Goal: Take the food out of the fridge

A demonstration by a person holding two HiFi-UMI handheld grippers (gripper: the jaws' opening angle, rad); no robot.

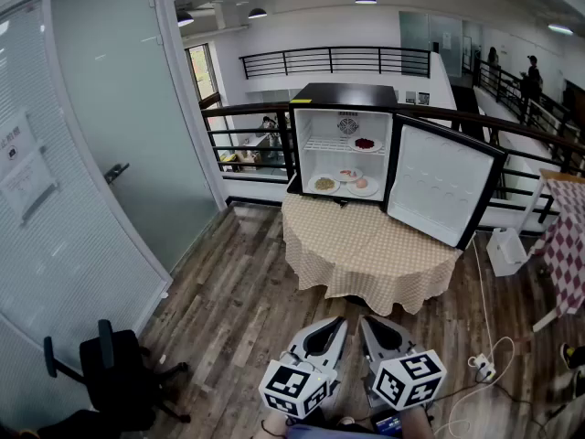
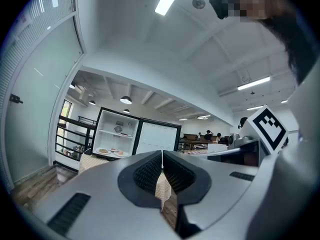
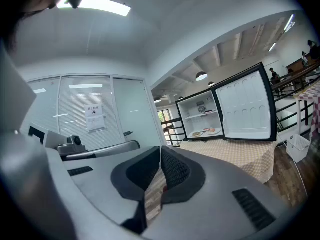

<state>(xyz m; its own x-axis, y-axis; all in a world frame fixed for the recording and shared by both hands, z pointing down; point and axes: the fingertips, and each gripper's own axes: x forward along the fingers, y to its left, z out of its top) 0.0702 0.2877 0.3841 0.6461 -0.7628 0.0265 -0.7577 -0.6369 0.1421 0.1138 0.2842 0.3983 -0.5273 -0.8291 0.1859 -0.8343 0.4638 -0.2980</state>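
A small black fridge (image 1: 343, 94) stands far ahead on a table with a checked cloth (image 1: 366, 250), its door (image 1: 443, 190) swung open to the right. Three plates of food (image 1: 345, 181) lie on its lower shelf and one dish (image 1: 364, 144) sits on the upper shelf. The fridge also shows small in the left gripper view (image 2: 117, 134) and the right gripper view (image 3: 202, 116). Both grippers hang low in the head view, well short of the table: my left gripper (image 1: 336, 324) and my right gripper (image 1: 366, 322) are shut with nothing between their jaws.
A frosted glass wall with a door (image 1: 119, 144) runs along the left. A black office chair (image 1: 114, 369) stands at the lower left. A black railing (image 1: 247, 140) crosses behind the table. A white bin (image 1: 505, 250) and cables (image 1: 480, 369) lie on the wooden floor at right.
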